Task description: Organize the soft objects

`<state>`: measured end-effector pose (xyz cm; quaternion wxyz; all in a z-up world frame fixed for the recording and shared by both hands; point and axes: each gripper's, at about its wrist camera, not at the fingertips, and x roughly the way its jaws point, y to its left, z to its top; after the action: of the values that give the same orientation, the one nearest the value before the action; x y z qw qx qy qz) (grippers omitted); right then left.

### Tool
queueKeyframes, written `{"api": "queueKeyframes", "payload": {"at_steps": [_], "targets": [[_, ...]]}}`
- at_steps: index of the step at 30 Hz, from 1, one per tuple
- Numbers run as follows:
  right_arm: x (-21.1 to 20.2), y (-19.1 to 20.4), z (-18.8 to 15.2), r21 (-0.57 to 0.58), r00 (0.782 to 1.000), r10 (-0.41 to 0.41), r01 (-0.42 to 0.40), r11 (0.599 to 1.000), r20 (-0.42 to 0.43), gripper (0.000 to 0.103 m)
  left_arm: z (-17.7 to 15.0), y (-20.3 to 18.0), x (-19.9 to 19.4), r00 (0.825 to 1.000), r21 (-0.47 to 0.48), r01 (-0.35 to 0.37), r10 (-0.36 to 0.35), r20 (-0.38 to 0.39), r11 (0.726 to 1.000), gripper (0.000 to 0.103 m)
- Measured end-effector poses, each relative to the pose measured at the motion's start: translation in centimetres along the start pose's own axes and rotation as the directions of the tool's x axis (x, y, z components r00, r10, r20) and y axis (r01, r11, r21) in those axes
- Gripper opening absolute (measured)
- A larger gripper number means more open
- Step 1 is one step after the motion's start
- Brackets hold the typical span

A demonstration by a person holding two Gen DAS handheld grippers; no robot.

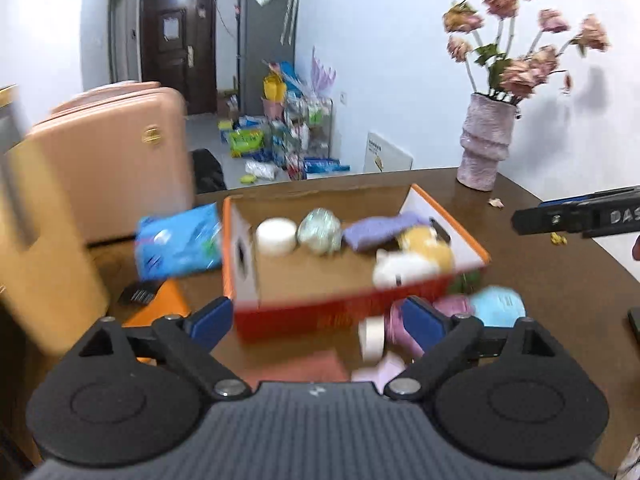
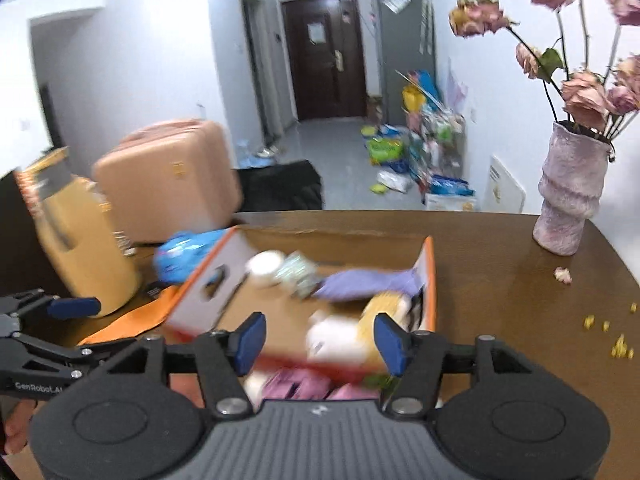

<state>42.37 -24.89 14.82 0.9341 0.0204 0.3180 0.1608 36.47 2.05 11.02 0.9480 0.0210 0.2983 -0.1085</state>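
Left wrist view. We see the left claw (image 1: pixel 316 316) spread wide with nothing between its blue pads, held above the brown counter (image 1: pixel 560 280). Just ahead stands an open cardboard box (image 1: pixel 312 276) with orange rims. Inside it lie soft objects: a white round item (image 1: pixel 276 236), a pale green ball (image 1: pixel 320 231), a purple cloth (image 1: pixel 380 229), a yellow plush (image 1: pixel 424 244) and a white plush (image 1: pixel 400 270) leaning on the near wall. In front of the box, on the counter, rest a pink item (image 1: pixel 452 308) and a light blue ball (image 1: pixel 498 306), touching one another; motion blur hides their exact forms. A blue packet (image 1: pixel 178 242) lies left of the box, beside a pink suitcase (image 1: pixel 108 160). A vase (image 1: pixel 484 144) of dried flowers stands at the far right of the counter. The right claw (image 1: pixel 520 220) enters from the right edge; here we cannot tell how its fingers stand.

Right wrist view. We see the right claw (image 2: pixel 320 338) spread open and empty, poised over the near wall of the box (image 2: pixel 200 284). The white plush (image 2: pixel 332 338) and yellow plush (image 2: pixel 384 304) sit between its pads in the picture, but untouched. Pink items (image 2: pixel 304 386) lie on the counter (image 2: pixel 520 280) below. The left claw (image 2: pixel 60 308) appears at the left edge, and the vase (image 2: pixel 568 196) at far right.
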Motion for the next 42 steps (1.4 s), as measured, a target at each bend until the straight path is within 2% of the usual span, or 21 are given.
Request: {"api": "queueKeyframes", "payload": {"at_steps": [3,5,8,10,12,13,16,18,21,24,28,30,35,42], "targets": [[-4.6,2.2,-5.5,-0.033,0.995,0.051,-0.048,0.998,0.088,0.074,-5.6,-0.1,-5.5,0.995,-0.023,-0.024,0.027,0.096,0.999,0.103],[-7.2,3.7,-8.8,-0.052,0.987,0.053,-0.046,0.998,0.153,0.087,-9.1,-0.7,-8.5,0.987,-0.014,-0.063,0.064,0.148,0.998,0.103],[-10.1,5.7,-14.1,-0.066,0.968,0.03,-0.014,0.998,0.248,0.091,-13.5,-1.6,-11.8,0.968,-0.019,-0.118,0.119,0.22,0.993,0.103],[-11.5,6.9,-17.5,-0.066,0.96,0.003,0.017,0.998,0.281,0.095,-16.3,-1.9,-13.3,0.962,-0.05,-0.142,0.149,0.231,0.989,0.103],[-12.6,7.6,-20.8,-0.051,0.951,-0.019,0.037,0.998,0.31,0.098,-18.6,-1.9,-14.2,0.964,-0.082,-0.152,0.166,0.207,0.985,0.103],[-13.1,7.7,-22.5,-0.019,0.945,-0.027,0.035,0.999,0.326,0.102,-19.5,-2.0,-14.5,0.964,-0.076,-0.166,0.178,0.196,0.983,0.103],[-13.6,7.7,-26.2,0.1,0.941,-0.054,0.022,0.995,0.335,0.103,-21.3,-2.5,-15.2,0.955,-0.055,-0.23,0.236,0.179,0.972,0.103],[-13.8,8.0,-28.1,0.109,0.95,-0.048,0.015,0.994,0.308,0.103,-22.2,-2.4,-15.8,0.959,-0.08,-0.213,0.224,0.174,0.974,0.103],[-14.7,9.1,-30.9,0.065,0.944,-0.082,0.064,0.996,0.321,0.103,-23.6,-3.0,-16.4,0.958,-0.104,-0.196,0.213,0.19,0.975,0.103],[-15.2,9.5,-31.9,0.053,0.943,-0.079,0.065,0.996,0.323,0.103,-24.8,-3.8,-17.0,0.958,-0.103,-0.185,0.203,0.205,0.977,0.103],[-15.5,10.0,-33.0,0.034,0.938,-0.077,0.07,0.997,0.337,0.103,-25.3,-4.4,-17.0,0.967,-0.107,-0.149,0.168,0.19,0.983,0.103],[-15.1,10.1,-33.0,0.021,0.941,-0.083,0.081,0.997,0.329,0.103,-25.3,-4.6,-16.7,0.967,-0.094,-0.158,0.173,0.187,0.983,0.103],[-14.3,9.8,-32.1,0.061,0.946,-0.084,0.068,0.996,0.312,0.103,-24.5,-4.4,-15.5,0.972,-0.112,-0.129,0.148,0.181,0.985,0.103],[-12.6,9.7,-29.3,0.037,0.943,-0.11,0.103,0.994,0.315,0.103,-21.7,-4.0,-11.7,0.981,-0.097,-0.095,0.11,0.162,0.991,0.103]]}}
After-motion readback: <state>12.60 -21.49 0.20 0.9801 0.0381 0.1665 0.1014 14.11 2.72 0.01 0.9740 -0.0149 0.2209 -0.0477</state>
